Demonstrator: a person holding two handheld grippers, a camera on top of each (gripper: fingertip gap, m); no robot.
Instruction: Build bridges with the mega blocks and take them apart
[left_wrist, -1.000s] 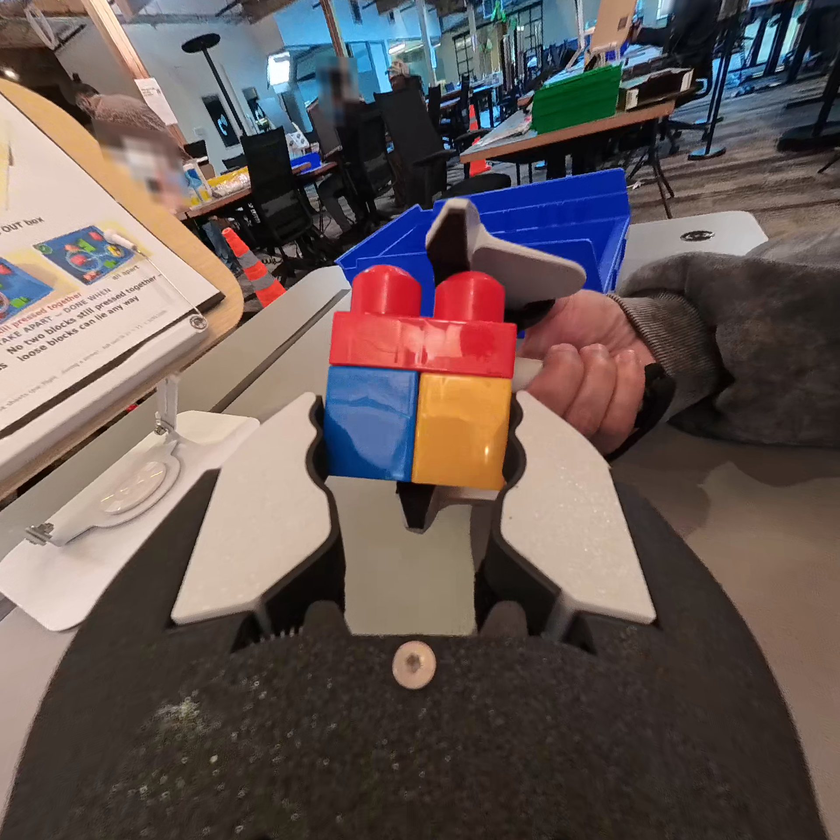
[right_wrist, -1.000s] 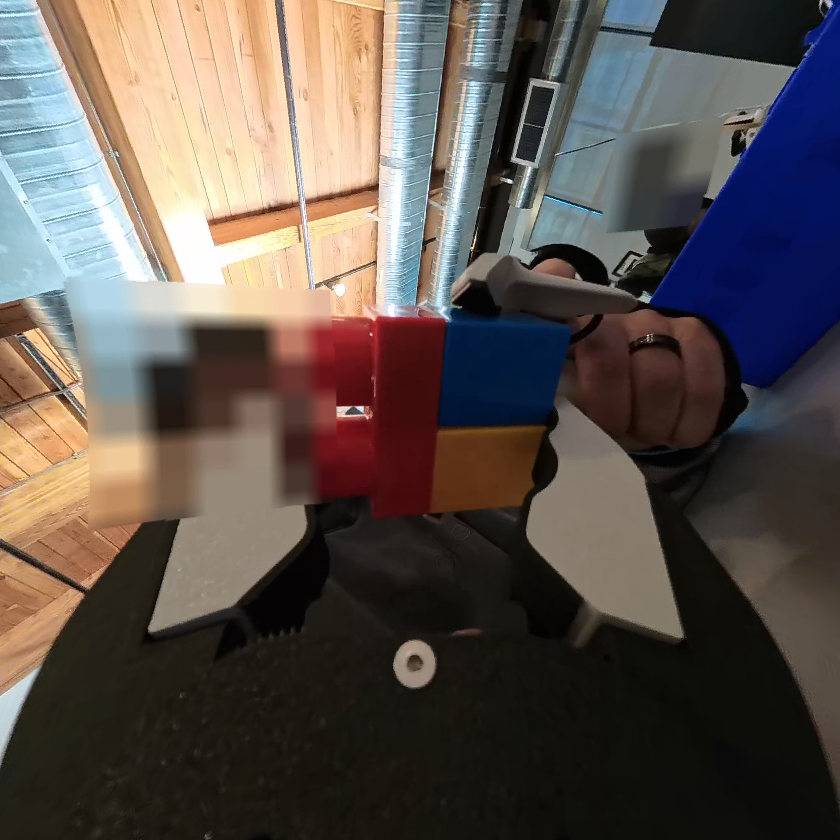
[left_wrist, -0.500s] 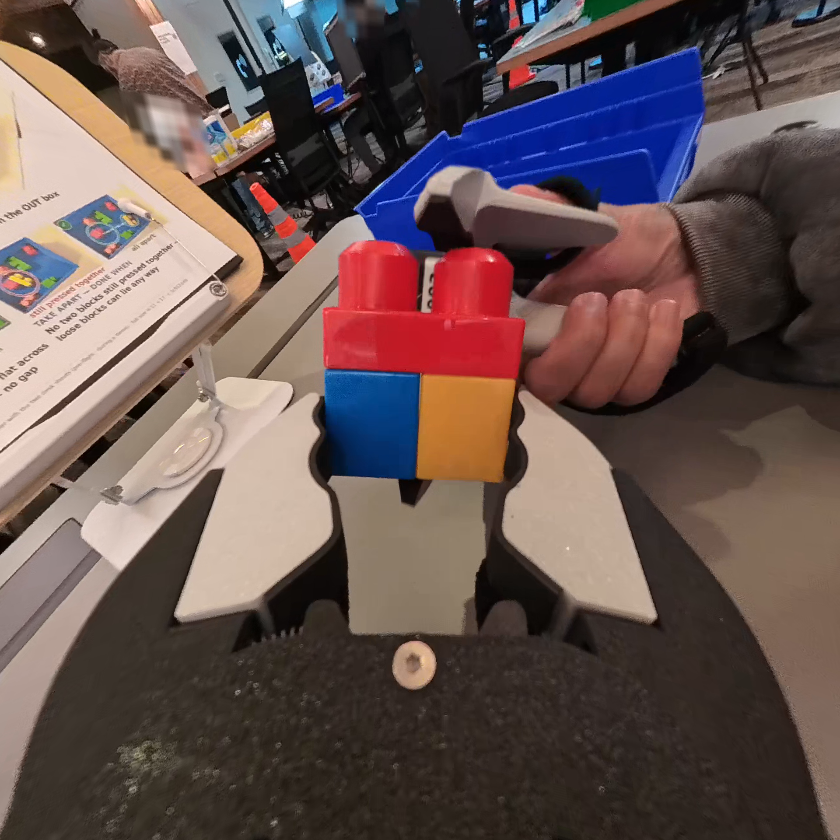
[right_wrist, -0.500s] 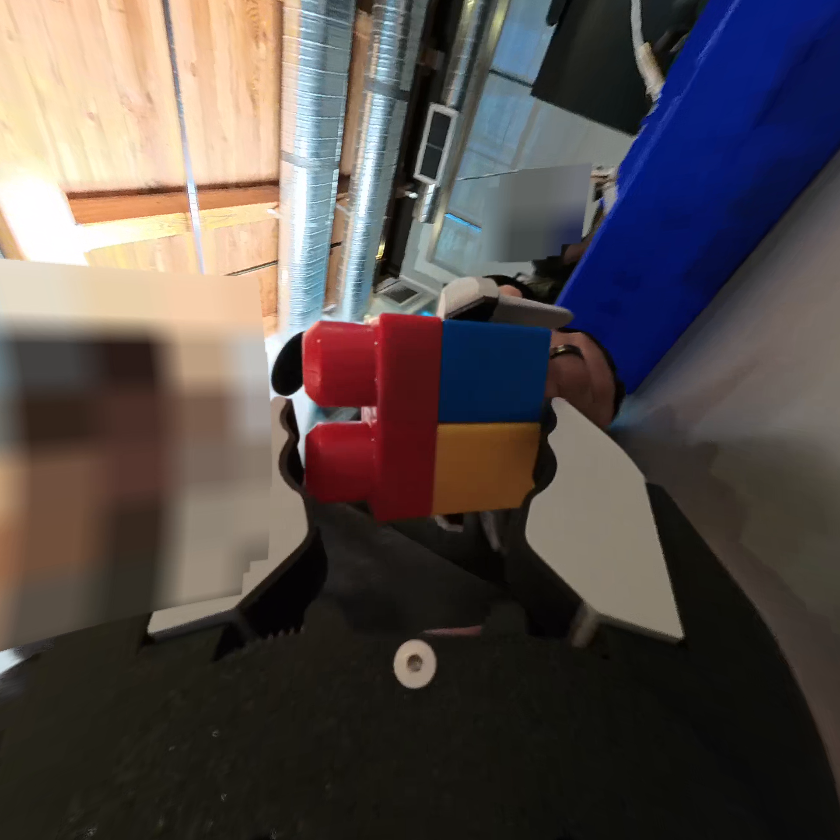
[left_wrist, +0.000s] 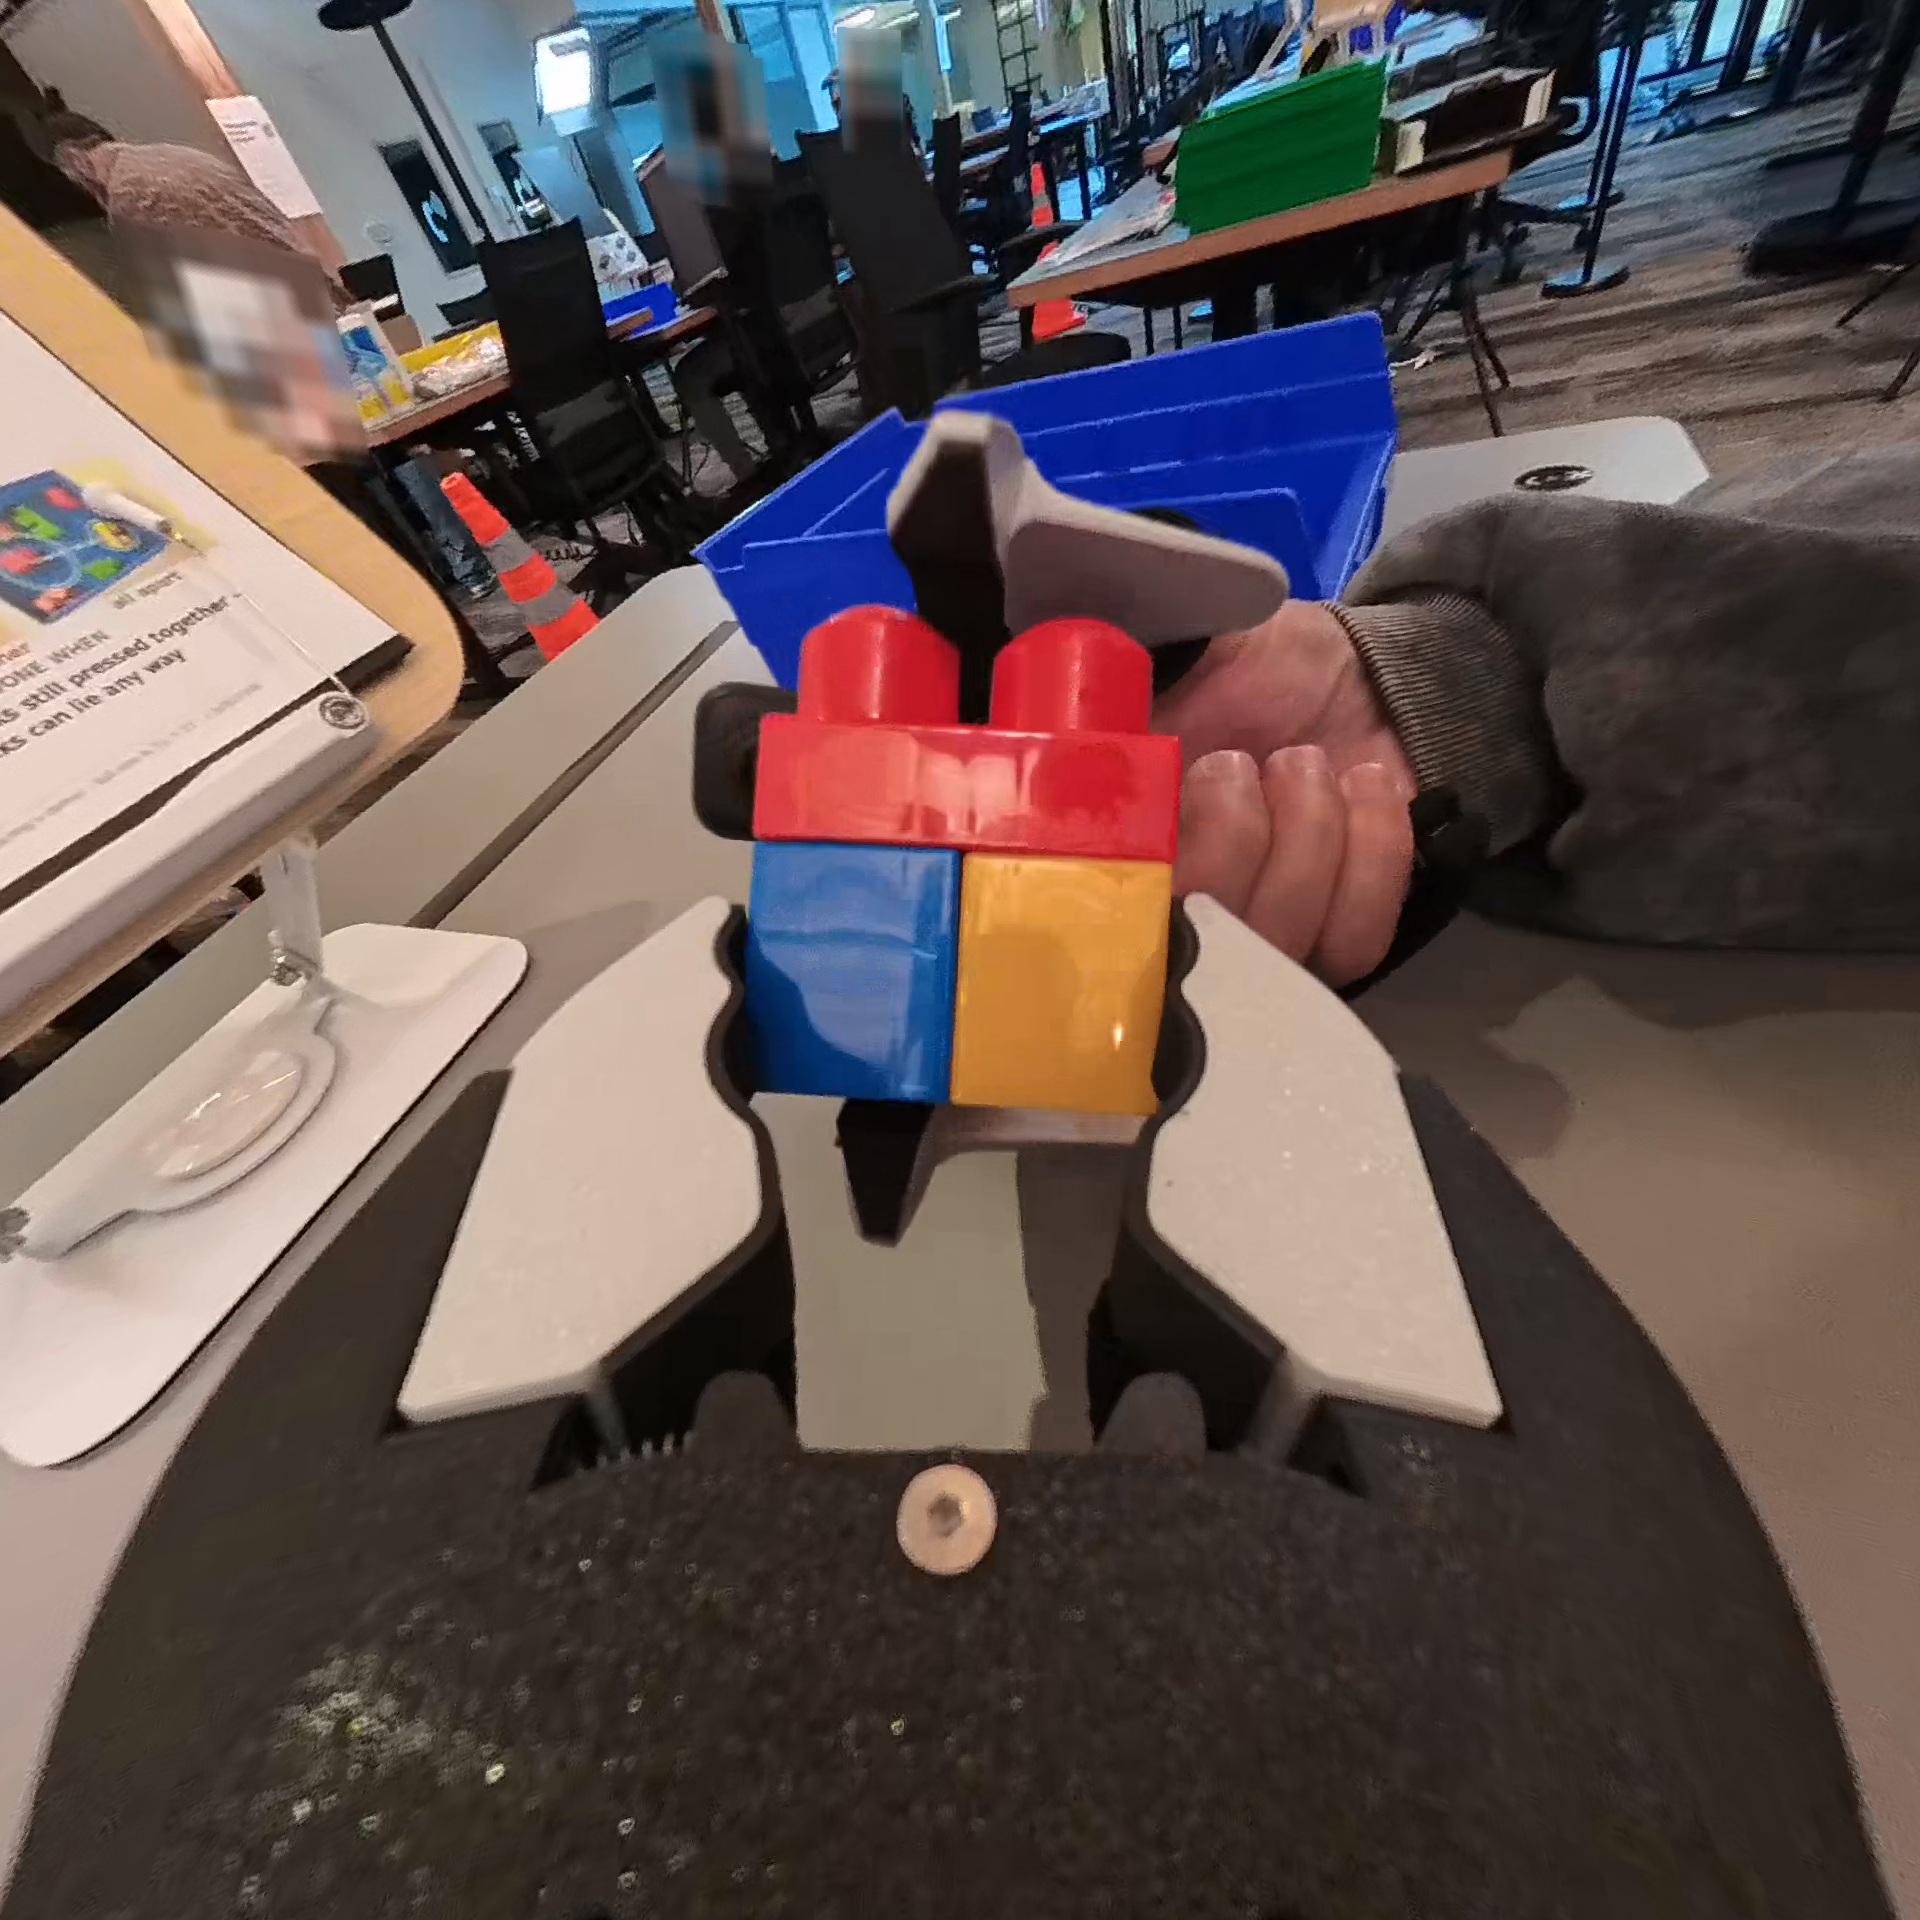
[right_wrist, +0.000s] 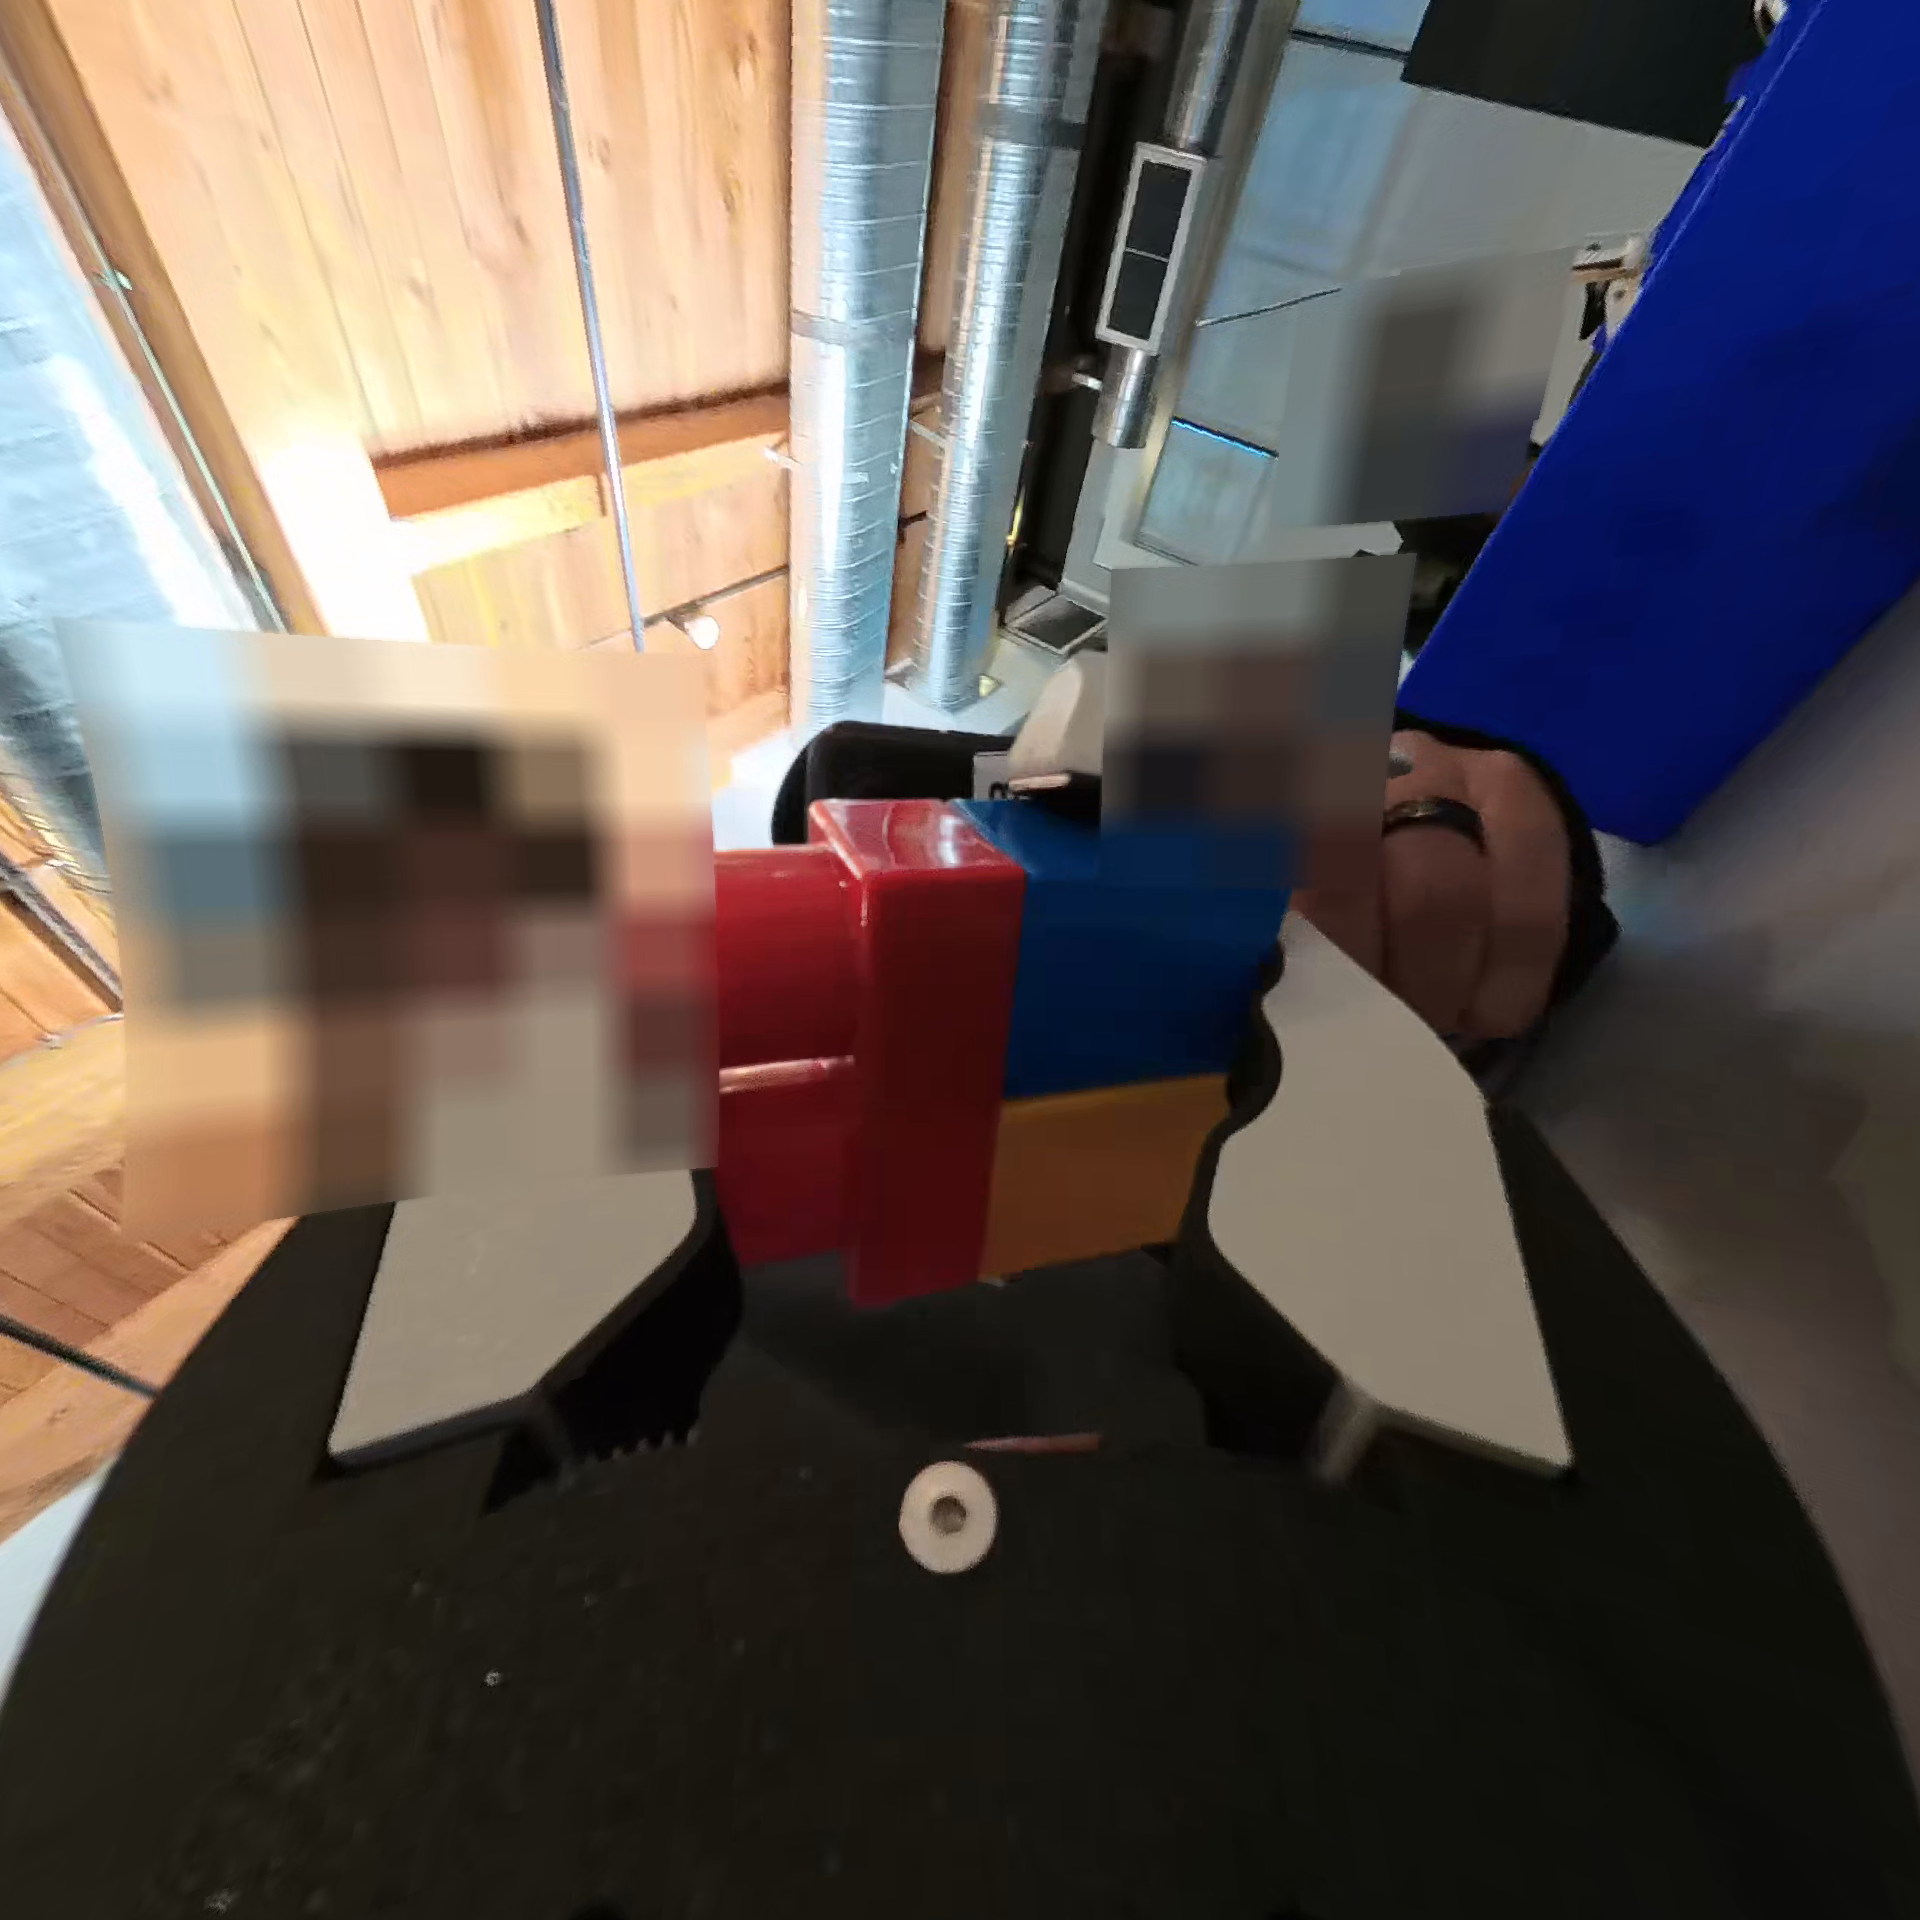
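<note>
A small bridge of mega blocks is held in the air: a red two-stud block (left_wrist: 966, 795) sits on a blue block (left_wrist: 847, 971) and a yellow block (left_wrist: 1055, 977). My left gripper (left_wrist: 956, 977) is shut on the blue and yellow blocks from their sides. My right gripper (right_wrist: 997, 1039) is turned on its side and shut on the same stack, one finger (left_wrist: 1091, 561) over the red studs and the other under the blue and yellow blocks. In the right wrist view the red block (right_wrist: 925, 1039), blue block (right_wrist: 1132, 935) and yellow block (right_wrist: 1101, 1164) lie sideways.
A blue bin (left_wrist: 1195, 436) stands behind the blocks on the grey table (left_wrist: 1610, 1143). An instruction board (left_wrist: 156, 644) on a white stand (left_wrist: 260, 1091) is at the left. The hand (left_wrist: 1299, 810) with a grey sleeve holds the right gripper. The grippers are tip to tip, or close to it.
Both grippers have shifted and tilted a little together with the stack. The three blocks stay pressed together and both grips are unchanged.
</note>
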